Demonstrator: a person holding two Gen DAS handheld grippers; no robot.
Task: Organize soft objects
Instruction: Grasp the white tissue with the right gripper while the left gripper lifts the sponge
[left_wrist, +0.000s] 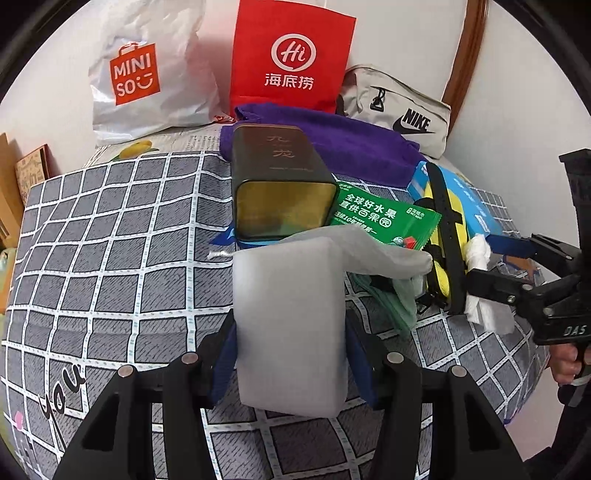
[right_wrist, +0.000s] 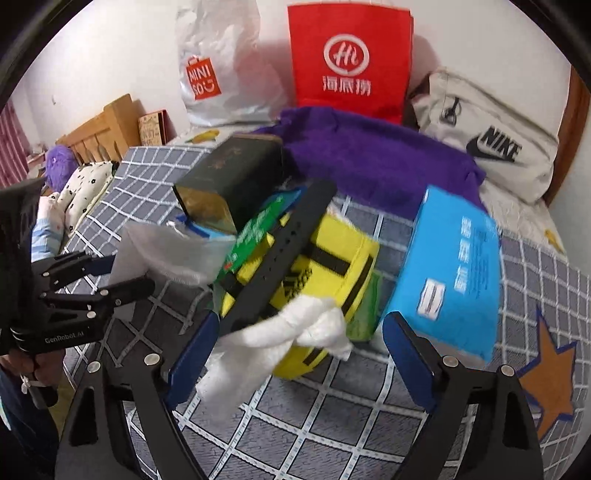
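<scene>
Left tool (left_wrist: 291, 354) around grey sponge (left_wrist: 290, 325).

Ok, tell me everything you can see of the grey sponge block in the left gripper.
The sponge block is pale grey, rectangular with rounded edges, and looks like soft foam. It stands upright, clamped between the blue pads of the left gripper, above the checked bedcover. A thin clear wrapper trails off its top right corner toward the pile.

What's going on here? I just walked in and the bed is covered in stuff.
A person is sorting soft items on the grey checked bedspread. The left hand-held gripper is clamped on a pale grey foam block. The right hand-held gripper is open around a crumpled white tissue beside the yellow pouch.
</scene>
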